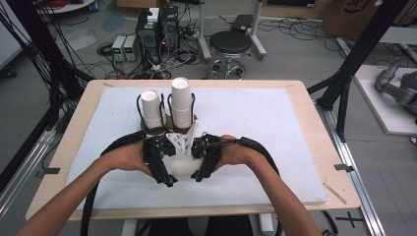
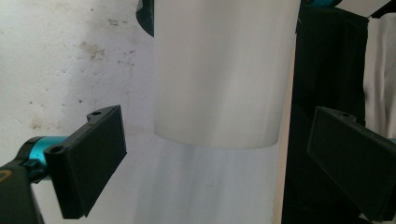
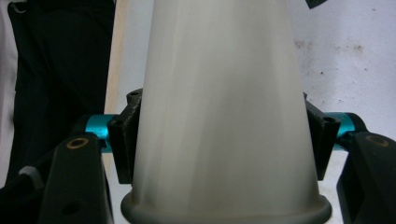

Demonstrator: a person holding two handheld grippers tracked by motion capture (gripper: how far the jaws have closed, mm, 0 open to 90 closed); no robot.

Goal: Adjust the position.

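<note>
Where the high view looks down on the table, we note both hands meeting near its front edge over a white paper cup, held between the left hand-held gripper and the right hand-held gripper. Behind them stand two cup stacks in a dark holder, just beyond the hands. Open white surface lies to either side and towards the far edge.

In the left gripper view, we see what the high view hides: the left hand-held gripper has its jaws apart, each pad clear of the cup, whose flat narrow end faces the camera, its long axis running up the frame.

In the right gripper view, the right hand-held gripper is clamped on the cup, pads pressing both walls. The rolled rim lies nearest the camera, the cup tapering away up the frame.
</note>
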